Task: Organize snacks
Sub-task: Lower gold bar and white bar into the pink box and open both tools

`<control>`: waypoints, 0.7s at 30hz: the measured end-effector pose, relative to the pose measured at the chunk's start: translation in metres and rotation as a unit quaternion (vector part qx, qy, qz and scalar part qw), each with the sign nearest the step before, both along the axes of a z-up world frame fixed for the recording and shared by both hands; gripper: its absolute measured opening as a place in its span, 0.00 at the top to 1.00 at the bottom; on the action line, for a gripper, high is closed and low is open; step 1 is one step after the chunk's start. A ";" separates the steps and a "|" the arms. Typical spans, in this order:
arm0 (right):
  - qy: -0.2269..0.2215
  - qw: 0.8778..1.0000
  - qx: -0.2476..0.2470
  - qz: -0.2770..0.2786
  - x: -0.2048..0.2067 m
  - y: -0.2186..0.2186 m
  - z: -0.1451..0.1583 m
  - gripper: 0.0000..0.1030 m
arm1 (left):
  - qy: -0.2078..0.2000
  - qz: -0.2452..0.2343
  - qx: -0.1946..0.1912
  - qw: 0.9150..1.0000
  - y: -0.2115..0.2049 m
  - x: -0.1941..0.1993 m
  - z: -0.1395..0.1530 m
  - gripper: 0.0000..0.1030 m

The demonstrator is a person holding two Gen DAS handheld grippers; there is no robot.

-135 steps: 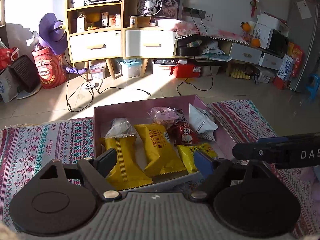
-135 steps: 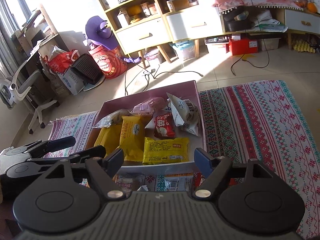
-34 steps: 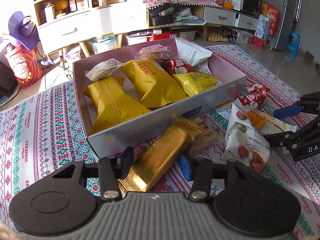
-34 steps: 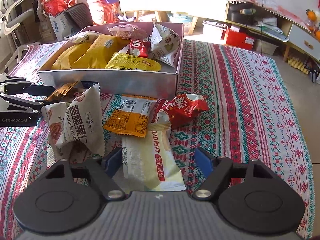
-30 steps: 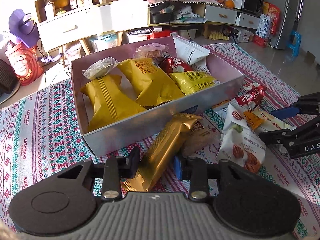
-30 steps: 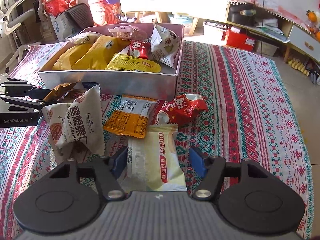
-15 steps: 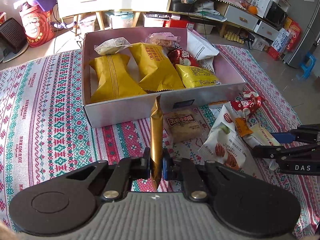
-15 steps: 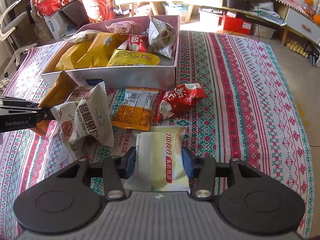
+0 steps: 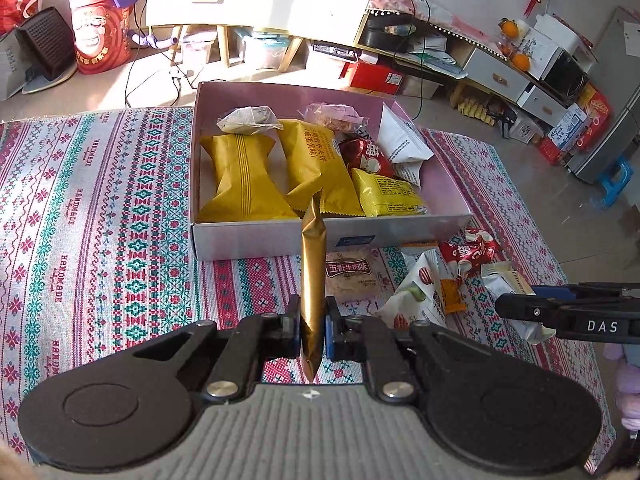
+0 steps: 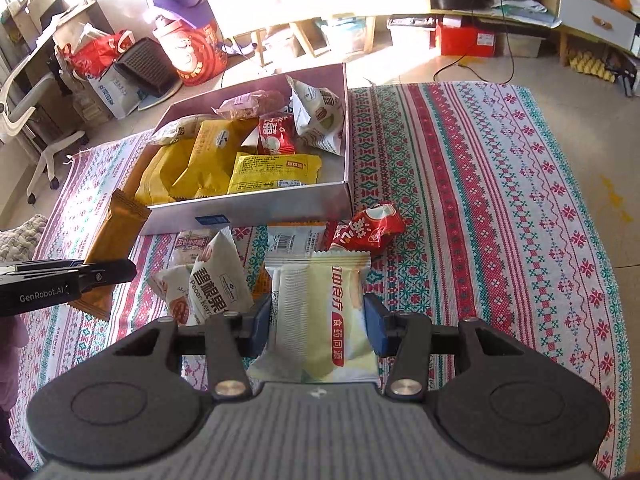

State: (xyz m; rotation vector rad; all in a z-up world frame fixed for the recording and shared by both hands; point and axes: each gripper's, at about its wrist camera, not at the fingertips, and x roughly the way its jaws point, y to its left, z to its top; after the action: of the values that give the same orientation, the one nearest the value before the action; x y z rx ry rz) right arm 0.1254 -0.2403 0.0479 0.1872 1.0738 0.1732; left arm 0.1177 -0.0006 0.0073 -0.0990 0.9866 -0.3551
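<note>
I have the gold snack bar pinched edge-on in my left tongs, hanging clear of the patterned cloth, just near of the box. My right tongs grip the pale green packet by its sides. A second ago both lay on the cloth between open jaws; now both are clamped and lifted, so I judge each ready to go into the box. The box already holds yellow packets. On the cloth, the beef-flavour cake, pecan bag, orange packet and red packet lie loose near the box wall.
</note>
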 end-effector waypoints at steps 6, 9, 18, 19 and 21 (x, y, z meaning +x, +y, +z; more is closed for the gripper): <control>-0.025 0.999 0.021 -0.012 0.022 0.001 0.012 0.57 | -0.006 0.014 0.010 1.000 -0.003 0.017 0.012 0.86; -0.031 0.998 0.045 -0.015 0.046 -0.003 0.015 0.57 | 0.002 0.022 0.016 1.000 -0.008 0.040 0.015 0.86; -0.025 0.997 0.069 -0.019 0.086 0.002 -0.005 0.57 | 0.015 0.032 0.054 0.998 -0.034 0.100 0.006 0.86; -0.025 0.997 0.073 -0.020 0.090 0.001 -0.007 0.57 | 0.015 0.034 0.059 0.998 -0.035 0.106 0.003 0.86; -0.027 0.996 0.082 -0.021 0.093 0.001 -0.009 0.57 | 0.016 0.037 0.069 0.997 -0.038 0.116 0.000 0.86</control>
State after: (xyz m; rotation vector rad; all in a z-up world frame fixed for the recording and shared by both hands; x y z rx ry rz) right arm 0.2188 -0.2389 0.0389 0.3505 1.0019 0.2274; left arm 0.2332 -0.0389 0.0069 -0.0166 1.0343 -0.2172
